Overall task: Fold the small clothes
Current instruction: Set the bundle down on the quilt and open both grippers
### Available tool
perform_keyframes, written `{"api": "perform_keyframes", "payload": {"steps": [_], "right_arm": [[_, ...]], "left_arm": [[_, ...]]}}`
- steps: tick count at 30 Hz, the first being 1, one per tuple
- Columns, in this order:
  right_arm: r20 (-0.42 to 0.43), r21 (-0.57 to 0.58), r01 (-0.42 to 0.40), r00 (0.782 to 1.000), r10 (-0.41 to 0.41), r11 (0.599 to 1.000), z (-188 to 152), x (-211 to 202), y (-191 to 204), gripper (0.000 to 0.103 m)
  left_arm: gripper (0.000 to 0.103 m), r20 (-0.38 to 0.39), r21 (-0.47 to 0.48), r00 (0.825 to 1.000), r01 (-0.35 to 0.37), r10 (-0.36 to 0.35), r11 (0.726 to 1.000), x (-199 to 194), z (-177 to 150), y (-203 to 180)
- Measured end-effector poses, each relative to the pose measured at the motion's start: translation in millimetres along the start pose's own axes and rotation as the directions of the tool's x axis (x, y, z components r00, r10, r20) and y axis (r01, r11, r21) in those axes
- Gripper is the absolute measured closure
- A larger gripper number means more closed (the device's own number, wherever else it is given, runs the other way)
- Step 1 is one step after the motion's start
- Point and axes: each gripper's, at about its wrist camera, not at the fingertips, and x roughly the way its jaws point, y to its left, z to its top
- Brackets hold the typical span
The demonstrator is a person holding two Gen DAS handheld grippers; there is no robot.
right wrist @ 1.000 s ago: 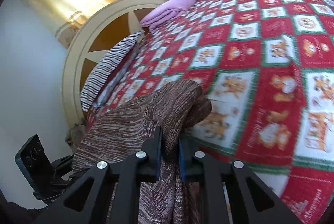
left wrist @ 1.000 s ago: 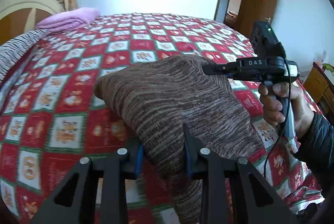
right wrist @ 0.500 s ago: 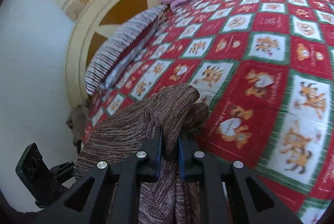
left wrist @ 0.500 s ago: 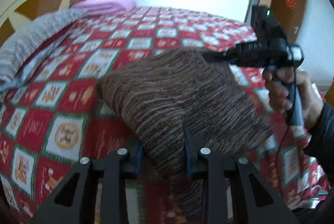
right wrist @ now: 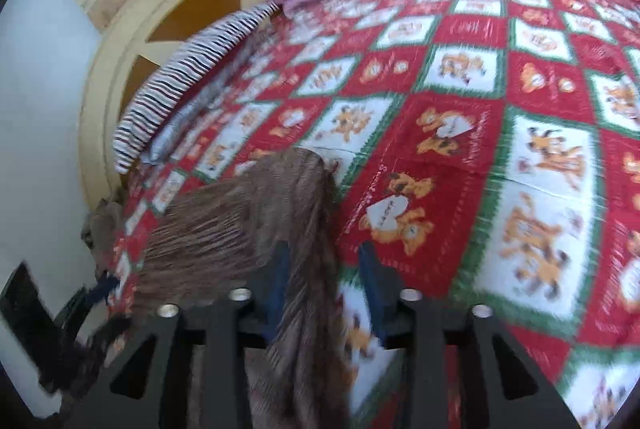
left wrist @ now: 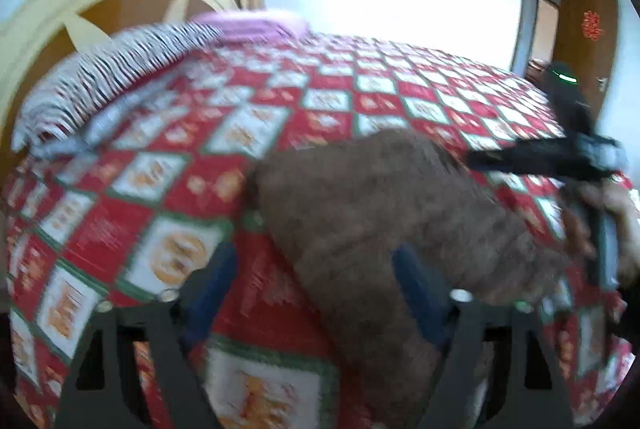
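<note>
A brown striped knit garment point(left wrist: 380, 213) lies folded on the red checked bedspread point(left wrist: 168, 197), hanging over the near edge. My left gripper point(left wrist: 316, 281) is open, its blue pads spread wide, with the cloth between them but not pinched. My right gripper point(right wrist: 324, 281) is also open, and the garment's edge point(right wrist: 256, 213) lies loose between its pads. In the left wrist view the right gripper point(left wrist: 560, 157) shows at the garment's right side. Both views are motion-blurred.
A striped pillow point(left wrist: 120, 69) and a folded pink blanket point(left wrist: 256, 25) lie at the head of the bed by the cream headboard point(right wrist: 132, 41). A brown door point(left wrist: 584, 41) stands open at the far right. The bedspread point(right wrist: 500, 109) stretches beyond the garment.
Both grippers, shut on the garment before, have opened and let it go. The garment has dropped lower onto the bed. Both cameras have swung toward the headboard.
</note>
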Motion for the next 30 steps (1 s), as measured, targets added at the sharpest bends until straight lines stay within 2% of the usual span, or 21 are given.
{"api": "perform_keyframes", "payload": {"steps": [1,3,6,8,9,10,11,12,14,17,20,23,30], "right_arm": [[0.010,-0.021,-0.014,1.000,0.014,1.000,-9.3,-15.1,6.5,0.050],[0.014,-0.062,-0.040,0.999,0.041,0.997,-23.8,-30.4,19.2,0.050],[0.014,-0.129,-0.019,1.000,0.021,0.991,-52.9,-45.5,36.0,0.050],[-0.028,-0.177,0.017,0.999,-0.022,0.984,-71.2,-42.3,46.0,0.051],[-0.050,-0.198,0.053,0.997,-0.063,0.979,-79.5,-38.1,49.1,0.058],[-0.068,-0.218,0.097,0.991,-0.114,0.971,-85.8,-32.9,50.4,0.068],[-0.082,-0.243,0.181,0.975,-0.206,0.953,-93.2,-25.6,48.6,0.068],[-0.084,-0.244,0.213,0.967,-0.240,0.946,-98.5,-25.1,44.1,0.068],[-0.086,-0.190,0.191,0.974,-0.210,0.963,-99.8,-26.7,31.8,0.069],[-0.078,-0.158,0.194,0.975,-0.208,0.968,-102.9,-31.9,23.7,0.069],[-0.058,-0.131,0.194,0.977,-0.203,0.972,-112.7,-36.6,19.3,0.069],[-0.027,-0.100,0.187,0.981,-0.191,0.977,-117.6,-37.2,15.6,0.069],[0.065,-0.110,0.216,0.975,-0.210,0.970,-129.5,-40.3,20.9,0.069]], "left_arm": [[0.008,0.011,0.010,0.999,-0.033,0.032,0.999,4.2,2.7,2.2],[0.008,0.037,0.033,0.993,-0.116,0.115,0.993,18.9,8.4,8.2],[0.007,0.044,0.038,0.977,-0.208,0.206,0.977,43.8,13.4,18.2],[0.007,0.027,0.038,0.971,-0.236,0.235,0.971,58.6,15.5,21.8],[0.007,0.008,0.043,0.969,-0.245,0.245,0.968,68.5,17.6,22.2],[0.007,-0.012,0.049,0.968,-0.250,0.251,0.967,73.2,17.8,21.0],[0.007,-0.030,0.061,0.966,-0.254,0.257,0.965,77.5,18.5,18.3],[0.007,-0.039,0.071,0.964,-0.259,0.262,0.963,79.4,19.4,15.7],[0.006,-0.032,0.078,0.961,-0.270,0.273,0.960,80.7,20.4,11.0],[0.000,-0.036,0.074,0.953,-0.298,0.301,0.952,88.2,20.8,11.5],[0.000,-0.066,0.019,0.963,-0.261,0.261,0.965,93.4,22.6,20.8],[0.000,-0.062,-0.005,0.969,-0.242,0.241,0.970,91.4,19.6,23.1],[0.000,-0.040,0.004,0.965,-0.258,0.258,0.966,84.5,18.4,19.9]]}}
